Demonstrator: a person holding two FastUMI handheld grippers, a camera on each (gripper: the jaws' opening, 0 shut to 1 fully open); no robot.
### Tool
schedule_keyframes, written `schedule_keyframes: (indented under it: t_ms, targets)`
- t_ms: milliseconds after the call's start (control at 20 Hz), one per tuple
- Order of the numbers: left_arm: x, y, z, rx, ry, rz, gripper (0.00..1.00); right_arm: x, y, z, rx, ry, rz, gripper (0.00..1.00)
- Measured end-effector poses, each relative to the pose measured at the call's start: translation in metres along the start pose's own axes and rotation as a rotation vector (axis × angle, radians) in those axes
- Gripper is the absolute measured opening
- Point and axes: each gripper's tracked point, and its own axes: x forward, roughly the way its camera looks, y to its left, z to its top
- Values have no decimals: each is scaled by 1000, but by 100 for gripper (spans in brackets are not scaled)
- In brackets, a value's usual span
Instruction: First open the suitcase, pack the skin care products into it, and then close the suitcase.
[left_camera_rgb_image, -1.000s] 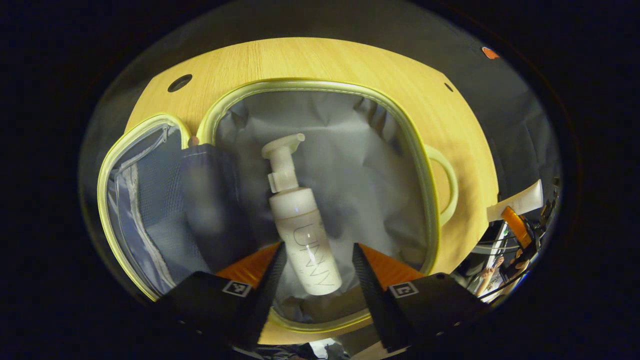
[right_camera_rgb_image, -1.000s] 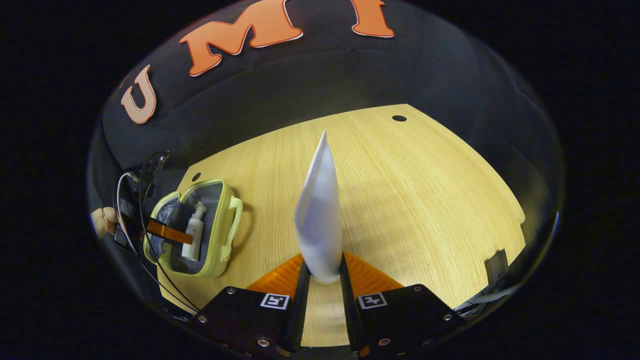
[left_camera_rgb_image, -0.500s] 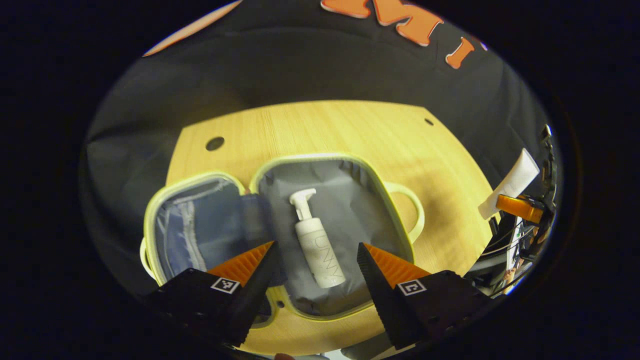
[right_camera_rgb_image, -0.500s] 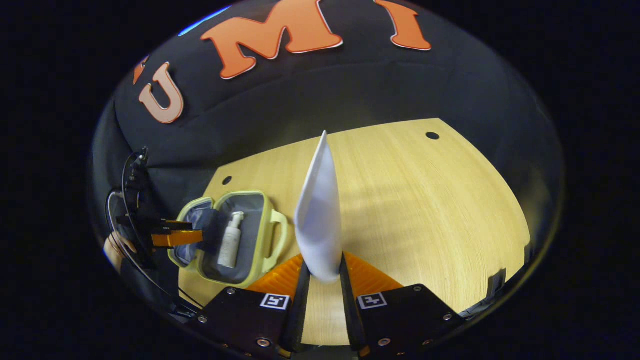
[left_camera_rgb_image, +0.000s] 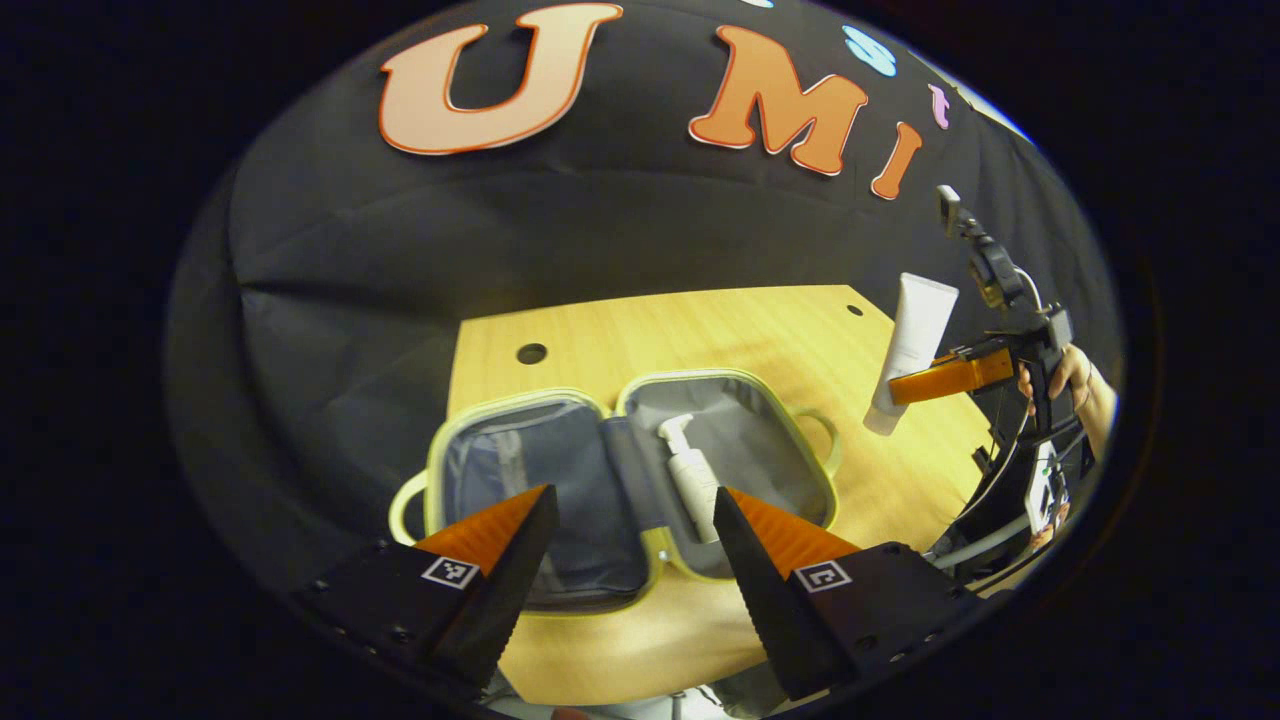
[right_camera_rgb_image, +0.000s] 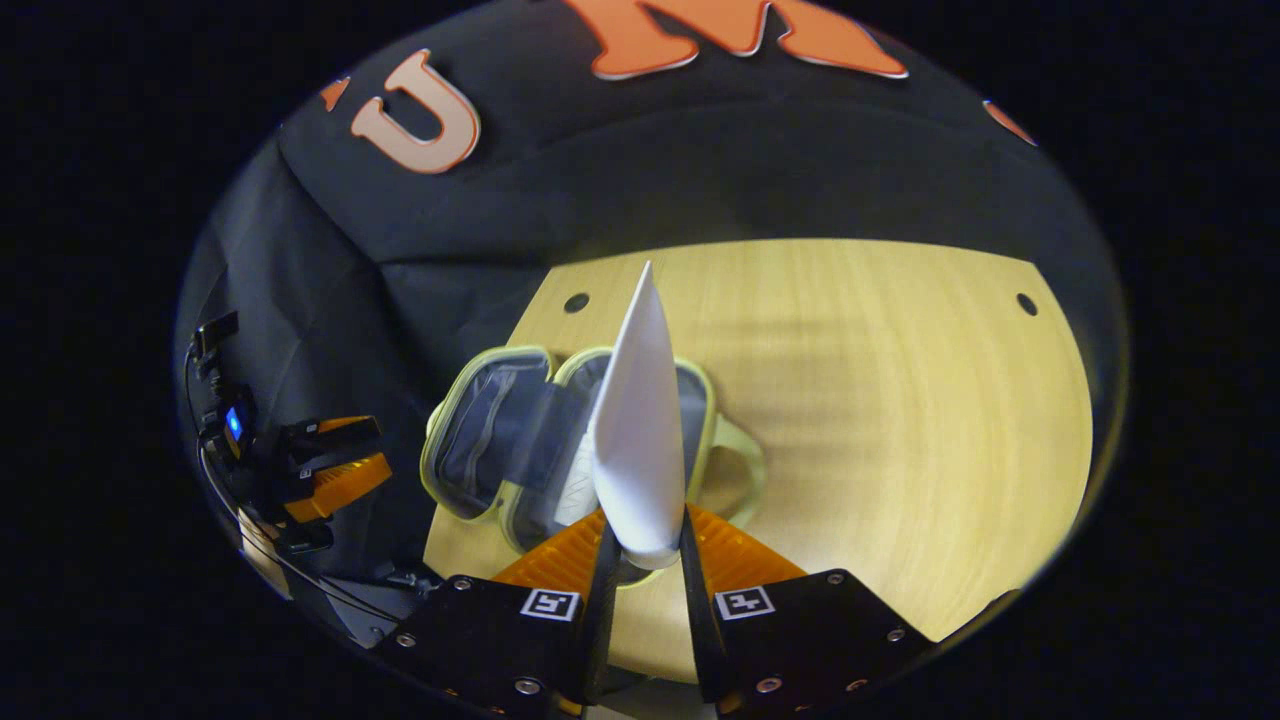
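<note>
Suitcase (left_camera_rgb_image: 740, 425) lies open mid-frame, pump bottle (left_camera_rgb_image: 692, 480) inside; our right gripper (right_camera_rgb_image: 645, 560) clamps the white tube (right_camera_rgb_image: 640, 440), left gripper (left_camera_rgb_image: 635, 545) spread, released.

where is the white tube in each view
Left gripper view: the white tube is at the right, held upright by the right gripper above the table's right edge.
Right gripper view: the white tube stands at centre, clamped near its cap end in that gripper.
Shared landmark: the open suitcase on the table.
</note>
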Motion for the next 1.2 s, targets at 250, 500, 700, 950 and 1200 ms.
schedule_keyframes:
  t_ms: [250, 500, 700, 950, 1200]
  targets:
    - [-40, 40, -37, -31, -2, 81, 98, 60, 22, -32, 22, 248, 24, 35]
    - [-57, 59, -77, -100, 47, 112, 98, 108, 14, -57, 50, 399, -32, 36]
    - [-61, 68, -96, -115, 74, 127, 98, 130, 11, -60, 83, 423, -51, 35]
    - [-58, 69, -102, -135, 88, 122, 98, 142, 3, -61, 88, 415, -87, 35]
    - [-55, 65, -94, -119, 74, 111, 98, 138, 18, -40, 144, 343, -45, 68]
